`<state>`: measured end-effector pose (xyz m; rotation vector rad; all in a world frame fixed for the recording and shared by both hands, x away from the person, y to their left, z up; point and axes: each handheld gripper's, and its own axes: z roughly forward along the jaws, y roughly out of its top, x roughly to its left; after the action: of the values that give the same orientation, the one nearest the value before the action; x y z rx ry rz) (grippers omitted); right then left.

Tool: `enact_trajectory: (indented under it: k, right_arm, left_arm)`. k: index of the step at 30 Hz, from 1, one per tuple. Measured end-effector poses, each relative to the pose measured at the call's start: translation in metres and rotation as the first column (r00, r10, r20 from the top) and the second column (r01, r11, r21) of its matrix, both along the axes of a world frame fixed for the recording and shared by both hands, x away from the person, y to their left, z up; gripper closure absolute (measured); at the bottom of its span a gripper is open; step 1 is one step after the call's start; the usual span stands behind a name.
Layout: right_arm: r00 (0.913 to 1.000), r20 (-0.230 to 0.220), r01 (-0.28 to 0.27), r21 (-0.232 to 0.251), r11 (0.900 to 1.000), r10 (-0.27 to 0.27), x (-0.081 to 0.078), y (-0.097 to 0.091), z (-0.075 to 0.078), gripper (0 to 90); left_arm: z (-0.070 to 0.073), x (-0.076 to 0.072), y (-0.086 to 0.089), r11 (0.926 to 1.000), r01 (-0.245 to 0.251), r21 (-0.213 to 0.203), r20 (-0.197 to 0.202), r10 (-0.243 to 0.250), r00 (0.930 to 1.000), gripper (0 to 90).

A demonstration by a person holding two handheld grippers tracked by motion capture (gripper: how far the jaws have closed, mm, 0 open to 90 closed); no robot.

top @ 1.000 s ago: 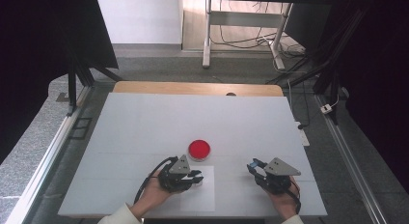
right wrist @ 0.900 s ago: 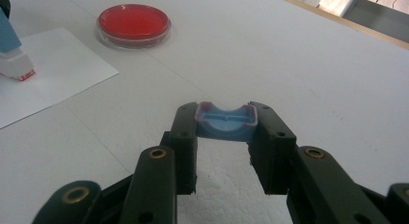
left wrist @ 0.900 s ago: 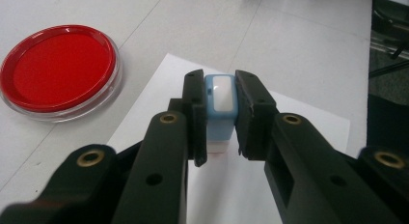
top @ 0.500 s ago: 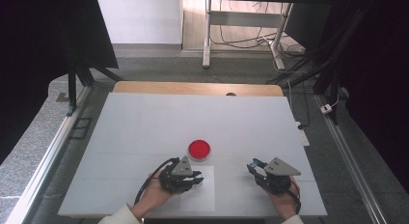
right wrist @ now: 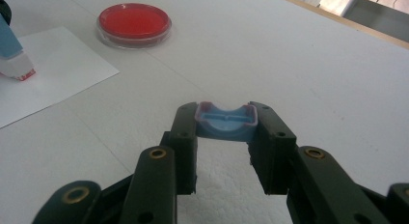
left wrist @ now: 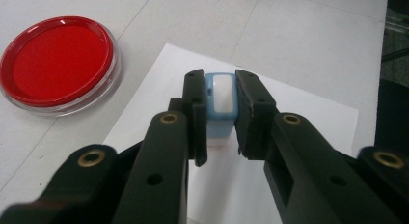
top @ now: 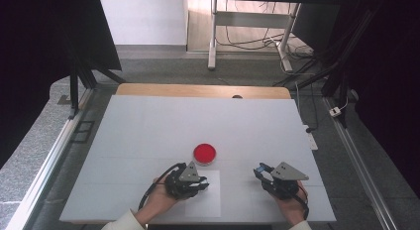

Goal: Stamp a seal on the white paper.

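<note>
Nearest the front edge of the white worktop (top: 148,136), two hands come in from below, each carrying a gripper.

Left gripper (left wrist: 219,113): jaws closed on a small light-blue stamp (left wrist: 220,105) with a white top face. Stamp stands upright over a white sheet of paper (left wrist: 299,132); a trace of red shows at its base. From the right gripper view the same stamp (right wrist: 12,52) has its red-edged foot down on the paper (right wrist: 53,74), touching or just above it; I cannot tell which. In the high view this gripper (top: 200,185) sits over the left part of the sheet (top: 210,202).

Right gripper (right wrist: 225,120): jaws closed on a light-blue cap (right wrist: 225,121), hollow side showing, pinkish rim, held above bare worktop (right wrist: 289,55). High view puts this gripper (top: 260,171) well apart from the left one, to the right of the paper.

Just beyond the paper: a round red ink pad (top: 204,153) in a clear dish, lid off, lying flat on the worktop. In the left gripper view it (left wrist: 58,62) lies up and left of the jaws, beside the paper's corner, not on it. Right gripper view shows it (right wrist: 134,20) farther off, past the sheet.

Far side: a wooden strip (top: 198,90) along the back edge of the worktop, then grey floor (top: 163,66), a table's metal legs (top: 213,36) and loose cables (top: 252,39).
</note>
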<state>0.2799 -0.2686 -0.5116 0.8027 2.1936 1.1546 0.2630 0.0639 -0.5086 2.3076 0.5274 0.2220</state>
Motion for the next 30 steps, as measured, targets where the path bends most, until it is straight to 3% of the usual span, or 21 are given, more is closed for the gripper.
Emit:
enact_trajectory:
  k: [17, 23, 30]
  right_arm:
    - [1.0000, 0.001, 0.000, 0.001, 1.0000, 0.000, -0.0006, 0.0003, 0.0000, 64.3]
    - [1.0000, 0.001, -0.002, 0.001, 1.0000, 0.002, -0.0006, 0.0015, -0.0005, 64.3]
    - [1.0000, 0.001, -0.002, -0.001, 1.0000, 0.002, -0.0010, 0.0024, -0.0006, 64.3]
  left_arm:
    - [0.0000, -0.0039, -0.0029, 0.9997, -0.007, 0.025, 0.018, 0.007, 0.9998, 75.8]
    - [-0.0013, -0.0089, -0.0045, 0.9993, -0.013, 0.034, 0.053, 0.011, 0.9986, 75.9]
    - [-0.0008, -0.0057, -0.0039, 0.9995, -0.008, 0.030, 0.033, 0.007, 0.9994, 75.9]
